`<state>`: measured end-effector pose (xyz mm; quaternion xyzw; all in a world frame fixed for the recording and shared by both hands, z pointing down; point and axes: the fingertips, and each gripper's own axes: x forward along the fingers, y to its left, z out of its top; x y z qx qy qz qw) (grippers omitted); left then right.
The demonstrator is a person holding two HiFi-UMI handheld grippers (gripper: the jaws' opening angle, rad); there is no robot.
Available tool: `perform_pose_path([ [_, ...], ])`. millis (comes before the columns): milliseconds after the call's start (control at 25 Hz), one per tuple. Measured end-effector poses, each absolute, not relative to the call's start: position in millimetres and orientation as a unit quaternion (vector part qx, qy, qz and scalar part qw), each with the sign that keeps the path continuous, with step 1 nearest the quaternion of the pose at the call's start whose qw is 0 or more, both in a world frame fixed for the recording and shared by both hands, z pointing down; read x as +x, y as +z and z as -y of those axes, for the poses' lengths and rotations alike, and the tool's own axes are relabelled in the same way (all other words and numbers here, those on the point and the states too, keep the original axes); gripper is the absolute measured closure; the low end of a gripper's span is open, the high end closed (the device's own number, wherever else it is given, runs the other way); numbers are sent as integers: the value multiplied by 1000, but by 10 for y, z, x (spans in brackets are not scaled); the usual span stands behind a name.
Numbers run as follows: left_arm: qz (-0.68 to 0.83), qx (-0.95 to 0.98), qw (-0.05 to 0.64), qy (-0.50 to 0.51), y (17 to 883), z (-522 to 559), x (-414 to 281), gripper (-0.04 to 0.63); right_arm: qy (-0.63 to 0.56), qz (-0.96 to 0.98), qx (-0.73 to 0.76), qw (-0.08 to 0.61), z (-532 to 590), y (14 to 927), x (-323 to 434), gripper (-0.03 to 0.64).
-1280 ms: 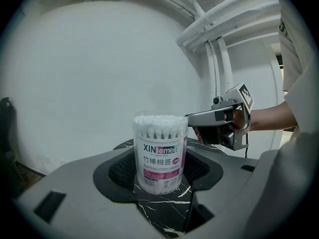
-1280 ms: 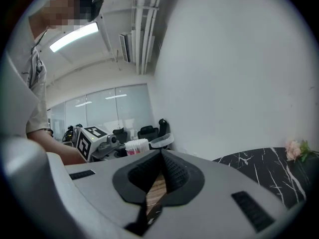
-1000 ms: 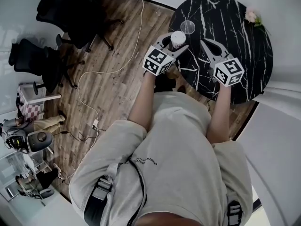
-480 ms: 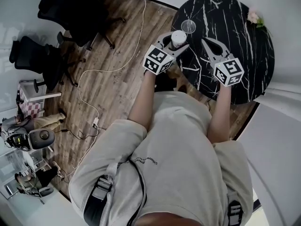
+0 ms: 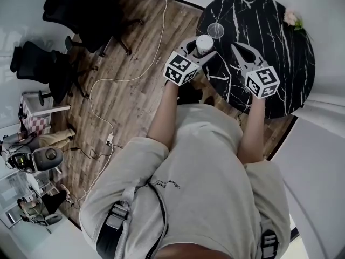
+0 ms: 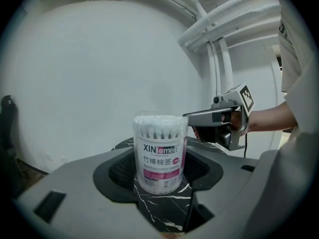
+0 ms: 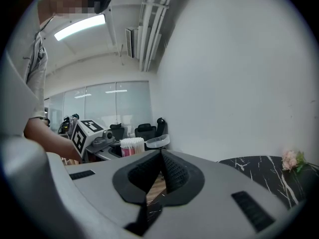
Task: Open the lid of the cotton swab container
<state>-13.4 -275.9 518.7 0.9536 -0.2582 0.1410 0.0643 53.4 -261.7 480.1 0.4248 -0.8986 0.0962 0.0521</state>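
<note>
Black marbled surface (image 5: 280, 20) carries everything. At its near left edge, the left gripper (image 5: 201, 51) clamps the cotton swab container (image 6: 159, 153), which stands upright on the surface. Beside it to the right, the right gripper (image 7: 160, 158) is closed and empty. Just beyond the container lies a clear round lid (image 5: 215, 30). A pink flower (image 5: 290, 18) sits at the far right edge.

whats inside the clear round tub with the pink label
White cotton swabs, packed upright in the clear round tub; tips show at the top. The pink label covers their stems.
</note>
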Motion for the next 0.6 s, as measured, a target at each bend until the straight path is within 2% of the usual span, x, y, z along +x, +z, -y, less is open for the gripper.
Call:
perform_pose_path([
  [600, 257, 954, 65, 137, 5167, 2756, -89, 328, 104, 899, 423, 42, 2598, 4791, 577, 583],
])
